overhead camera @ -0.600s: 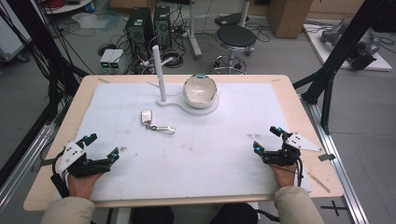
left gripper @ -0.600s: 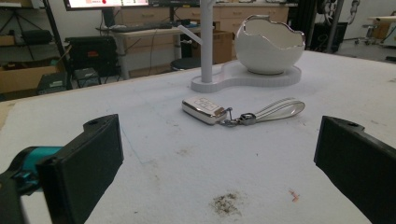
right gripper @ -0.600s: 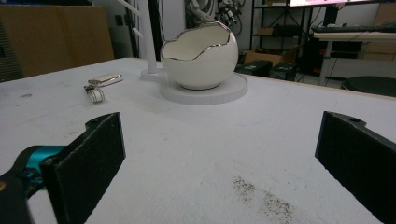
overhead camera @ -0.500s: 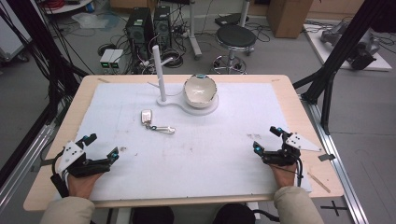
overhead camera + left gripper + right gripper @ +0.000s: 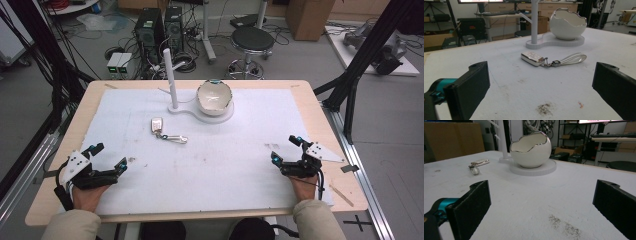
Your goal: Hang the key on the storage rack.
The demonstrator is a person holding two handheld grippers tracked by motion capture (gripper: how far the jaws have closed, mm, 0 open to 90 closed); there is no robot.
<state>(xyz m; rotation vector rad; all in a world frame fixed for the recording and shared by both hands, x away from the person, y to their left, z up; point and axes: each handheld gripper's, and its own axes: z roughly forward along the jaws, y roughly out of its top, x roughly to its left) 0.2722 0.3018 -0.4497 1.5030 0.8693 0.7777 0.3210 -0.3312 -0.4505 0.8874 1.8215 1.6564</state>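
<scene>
Both grippers resting at near table corners, jaws wide, holding nothing.
L gripper (image 5: 109, 156) & R gripper (image 5: 284, 149) well apart; key fob (image 5: 157, 124) w/ strap lying mid-mat, near egg-shaped bowl (image 5: 214, 97) on white stand (image 5: 172, 80).

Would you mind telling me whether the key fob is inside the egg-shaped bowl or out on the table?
Out. The key fob lies flat on the white mat, apart from the bowl.

Bright, even light; soft shadows; slight blur.
</scene>
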